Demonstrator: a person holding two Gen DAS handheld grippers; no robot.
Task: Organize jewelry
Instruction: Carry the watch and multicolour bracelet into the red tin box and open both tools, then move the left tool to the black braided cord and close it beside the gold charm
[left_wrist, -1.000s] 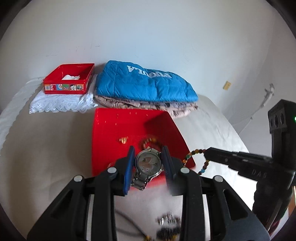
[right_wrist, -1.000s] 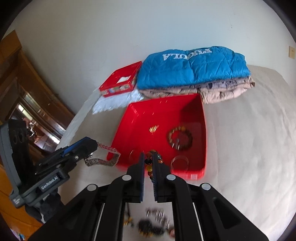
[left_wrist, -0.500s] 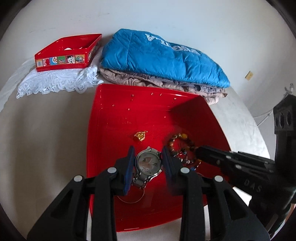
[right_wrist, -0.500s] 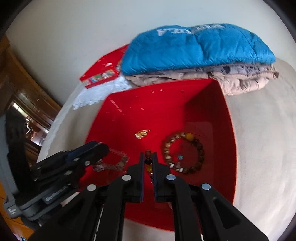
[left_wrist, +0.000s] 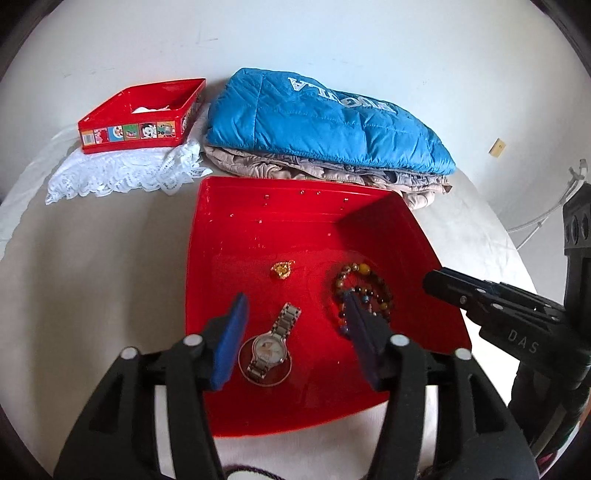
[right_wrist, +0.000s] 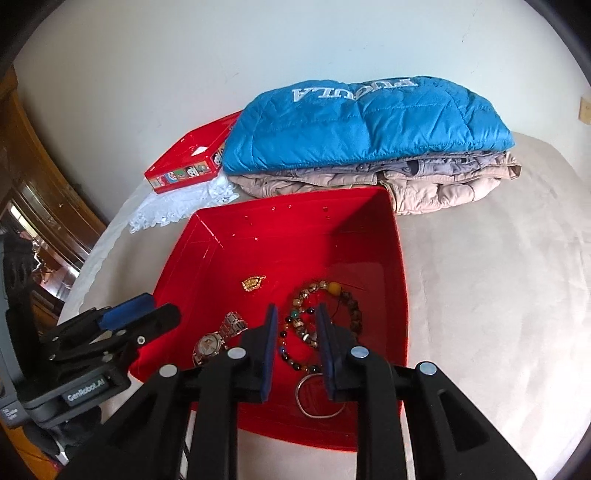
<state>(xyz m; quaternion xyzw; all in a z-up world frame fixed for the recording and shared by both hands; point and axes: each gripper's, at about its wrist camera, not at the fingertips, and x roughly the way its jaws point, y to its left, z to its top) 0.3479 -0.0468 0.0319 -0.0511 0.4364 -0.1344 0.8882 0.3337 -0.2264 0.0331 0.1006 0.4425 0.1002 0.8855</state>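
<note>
A red tray (left_wrist: 207, 236) (right_wrist: 400, 258) lies on the bed. In it lie a silver watch (left_wrist: 271, 345) (right_wrist: 214, 341), a gold trinket (left_wrist: 282, 268) (right_wrist: 253, 283), a brown bead bracelet (left_wrist: 364, 271) (right_wrist: 332, 288), a multicoloured bead bracelet (right_wrist: 295, 332) and a thin silver ring (right_wrist: 317, 397). My left gripper (left_wrist: 295, 325) is open just above the watch, which lies free between its fingers. My right gripper (right_wrist: 295, 332) is open over the multicoloured bracelet, which lies free on the tray floor. Each gripper shows in the other's view, the left (right_wrist: 140, 317) and the right (left_wrist: 436, 280).
A folded blue jacket (left_wrist: 325, 122) (right_wrist: 365, 122) on beige clothes lies behind the tray. A small red tin (left_wrist: 140, 114) (right_wrist: 192, 162) sits on white lace (left_wrist: 122, 173) at the back left. A wooden cabinet (right_wrist: 33, 192) stands far left.
Both grippers moved forward over the tray and opened. The watch dropped from the left gripper and the multicoloured bracelet from the right; both now lie in the tray.
</note>
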